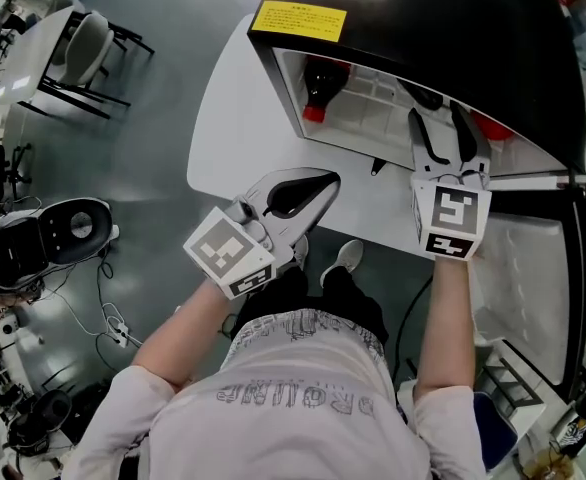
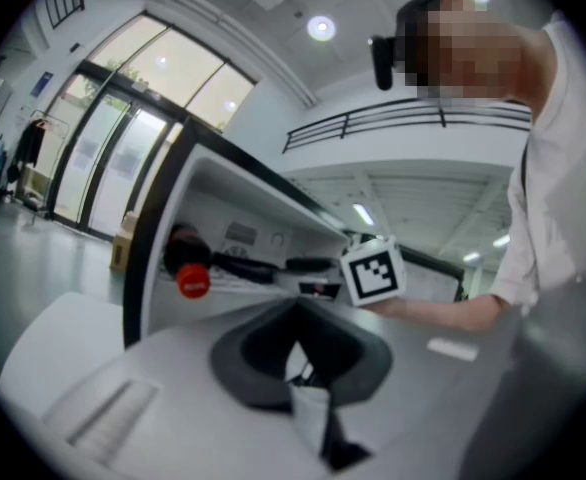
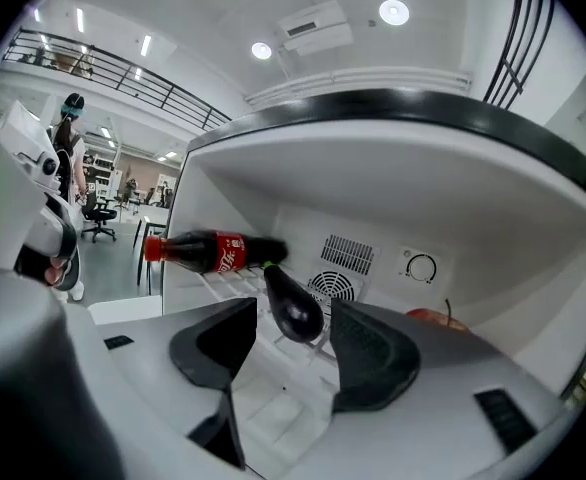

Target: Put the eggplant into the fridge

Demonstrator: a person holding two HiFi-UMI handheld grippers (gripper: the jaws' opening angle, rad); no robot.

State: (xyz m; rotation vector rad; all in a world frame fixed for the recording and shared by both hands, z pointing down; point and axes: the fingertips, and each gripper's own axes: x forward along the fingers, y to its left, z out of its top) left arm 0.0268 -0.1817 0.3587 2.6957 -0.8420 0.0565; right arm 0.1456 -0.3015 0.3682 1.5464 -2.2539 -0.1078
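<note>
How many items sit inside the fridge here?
3: a cola bottle lying at the left, the eggplant beside it in the middle, a red apple at the right. Others may be hidden.

My left gripper and right gripper white-bodied with black jaws, black-and-white marker cubes, my white short-sleeved shirt with grey lettering, black trousers, pale shoes

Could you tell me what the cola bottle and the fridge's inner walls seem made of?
The cola bottle looks like clear glossy plastic: dark liquid shows through, with a red cap. The fridge's inner walls are probably smooth white moulded plastic, judging by their rounded corners.
</note>
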